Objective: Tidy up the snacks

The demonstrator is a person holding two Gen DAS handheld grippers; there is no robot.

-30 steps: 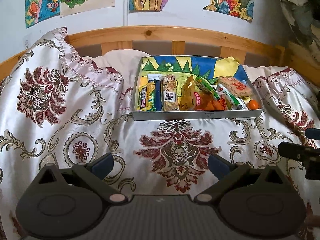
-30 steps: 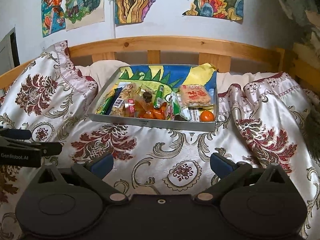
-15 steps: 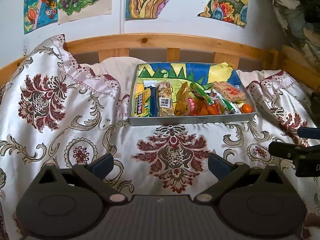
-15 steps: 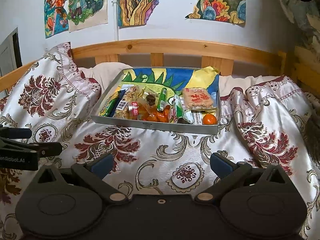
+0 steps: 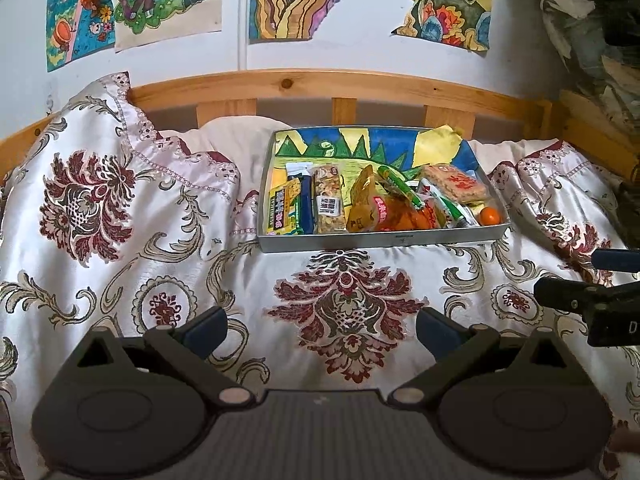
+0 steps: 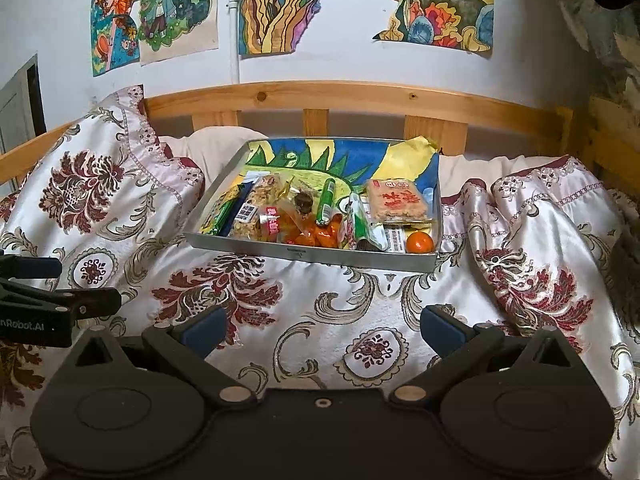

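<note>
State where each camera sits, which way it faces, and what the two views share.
Left wrist: on the left gripper, low over the bedspread, facing the snack tray and headboard; the right gripper shows at its right edge.
Right wrist: on the right gripper, facing the tray slightly from its right; the left gripper shows at its left edge.
Shared: tray, small orange, bedspread, headboard.

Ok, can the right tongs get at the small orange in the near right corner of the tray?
Probably yes: the right tongs are open, the orange lies uncovered, and only bedspread lies between.
</note>
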